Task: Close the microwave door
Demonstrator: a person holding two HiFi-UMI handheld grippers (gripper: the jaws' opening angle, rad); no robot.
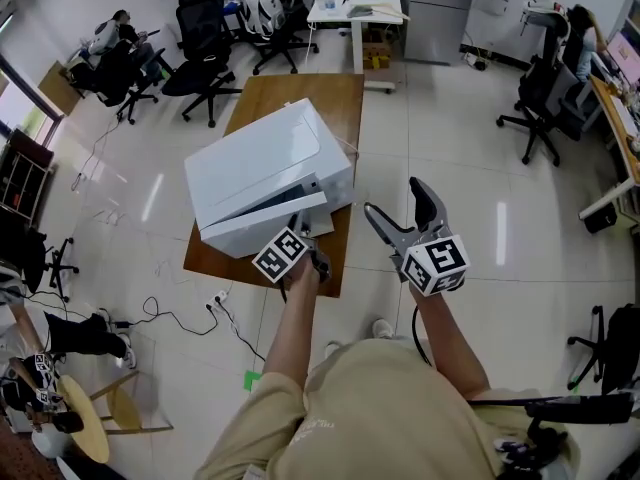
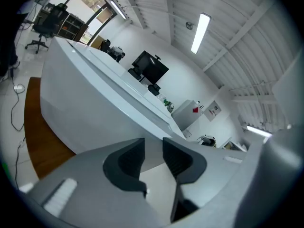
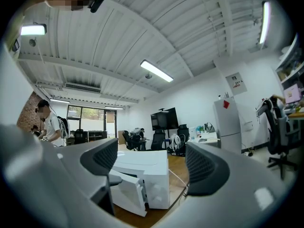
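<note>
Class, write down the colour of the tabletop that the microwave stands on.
Brown, wood-toned tabletop; the head view shows it best.

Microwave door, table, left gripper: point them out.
microwave door (image 3: 125,194): right gripper view, panel middle.
table (image 1: 335,96): head view, bare far end.
left gripper (image 2: 153,145): left gripper view, between fingertips.

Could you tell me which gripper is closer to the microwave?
The left gripper, at the microwave front; the right gripper hangs out beside the table.

microwave (image 1: 268,166) — white, skewed on wooden table (image 1: 335,98) | door (image 3: 126,194) — partly open
</note>
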